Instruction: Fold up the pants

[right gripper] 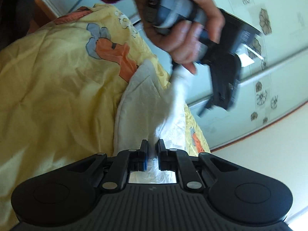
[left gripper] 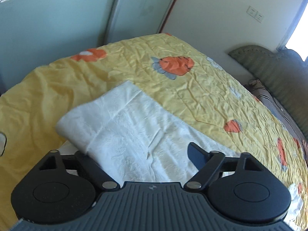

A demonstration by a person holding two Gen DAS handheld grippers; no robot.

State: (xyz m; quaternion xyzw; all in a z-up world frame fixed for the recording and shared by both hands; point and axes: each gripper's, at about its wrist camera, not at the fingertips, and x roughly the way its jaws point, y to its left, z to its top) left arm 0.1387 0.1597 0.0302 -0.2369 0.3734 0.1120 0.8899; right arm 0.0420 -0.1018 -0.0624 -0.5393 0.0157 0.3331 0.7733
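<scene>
Right gripper (right gripper: 152, 150) jaws pinching crinkled white pants (right gripper: 146, 96); left gripper (left gripper: 142, 154) jaws spread

The pants (left gripper: 134, 132) lie on the quilt (left gripper: 192, 88), which covers the bed. A wardrobe (left gripper: 48, 19) stands behind the bed, and a headboard (left gripper: 269, 71) is at its right.

The pants (left gripper: 134, 134) are white with a faint embossed texture. The bedspread (left gripper: 192, 88) under them is pale yellow, printed with orange shapes, grey-blue petals and small white flowers. Both hand-held grippers are black, the right hand-held gripper (right gripper: 152, 155) with blue pads (right gripper: 146, 161). The wardrobe doors (right gripper: 269, 61) are pale green-white with dark flower motifs
</scene>
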